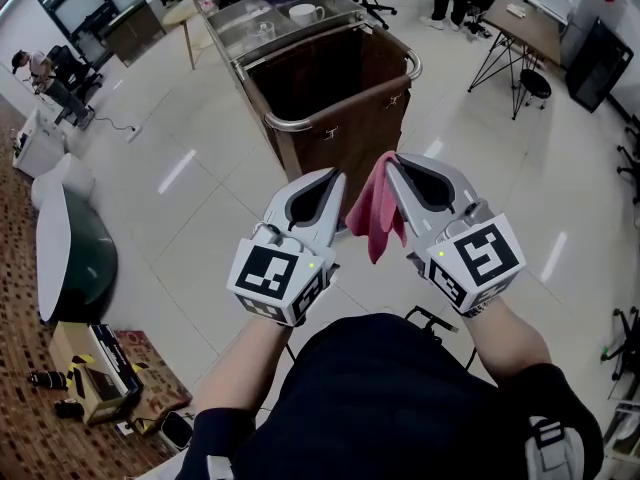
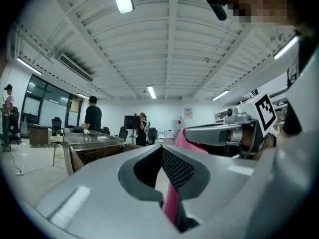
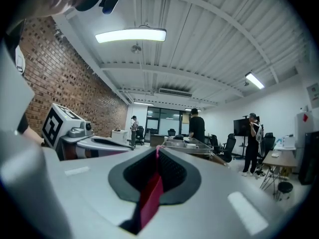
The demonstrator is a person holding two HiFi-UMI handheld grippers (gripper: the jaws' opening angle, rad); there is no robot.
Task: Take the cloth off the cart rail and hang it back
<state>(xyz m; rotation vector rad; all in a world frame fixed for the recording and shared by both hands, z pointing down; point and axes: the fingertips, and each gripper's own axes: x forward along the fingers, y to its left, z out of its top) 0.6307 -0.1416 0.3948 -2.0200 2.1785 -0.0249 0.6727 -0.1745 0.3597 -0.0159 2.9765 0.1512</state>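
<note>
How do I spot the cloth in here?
Find the big brown cart. In front of it, the left gripper and right gripper sit side by side. The cloth hangs pinched between them, crumpled and the only pink thing nearby.

Left tongs (image 1: 334, 184), right tongs (image 1: 396, 165): both closed.

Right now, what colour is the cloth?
Pink. The cloth shows best in the head view.

Cloth (image 1: 372, 213) top edge is lost inside the left gripper (image 1: 338, 178) and right gripper (image 1: 391, 162). Cart (image 1: 300, 123) base is hidden behind them, its far end apparently clipped up top.
</note>
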